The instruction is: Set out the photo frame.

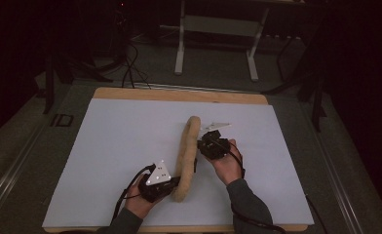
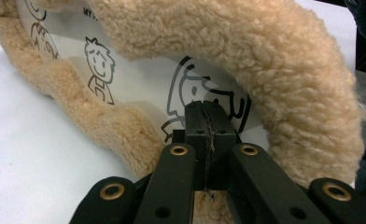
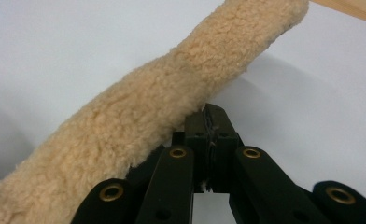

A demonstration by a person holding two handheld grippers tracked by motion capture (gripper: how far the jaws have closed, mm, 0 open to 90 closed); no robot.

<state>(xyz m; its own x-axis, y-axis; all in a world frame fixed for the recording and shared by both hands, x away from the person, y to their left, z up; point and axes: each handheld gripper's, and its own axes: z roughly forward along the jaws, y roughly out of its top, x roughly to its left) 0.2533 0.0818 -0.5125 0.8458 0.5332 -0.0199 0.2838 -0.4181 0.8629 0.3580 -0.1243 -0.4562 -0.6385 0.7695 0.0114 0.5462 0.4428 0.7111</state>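
I have one fleece-lined piece (image 1: 185, 156) in hand, a long tan sherpa thing folded on itself so it lies as a curved roll running from near me toward the far side, about the middle of the white sheet (image 1: 116, 146); in the left gripper view (image 2: 246, 65) the fold gapes and shows a white lining (image 2: 139, 84) printed with line-drawn cartoon faces, so I judge it a small garment or cover, though I cannot tell which.

My left gripper (image 1: 172, 184) is at the near end of the roll, its fingers (image 2: 197, 123) clenched together on the lining edge inside the fold; my right gripper (image 1: 202, 142) is at the roll's right flank about halfway along, its fingers (image 3: 221, 128) pressed shut right under the fleece (image 3: 172, 107), on what I take to be a thin hem, though the pinched cloth itself is hidden.

I judge the step to be a two-handed hold for opening or spreading the piece; the next move calls for drawing the hands apart evenly, low over the worktop (image 1: 179, 94), without tearing the grip loose.

Count: one fleece piece, one white sheet, one wooden worktop, two grippers, two hands.
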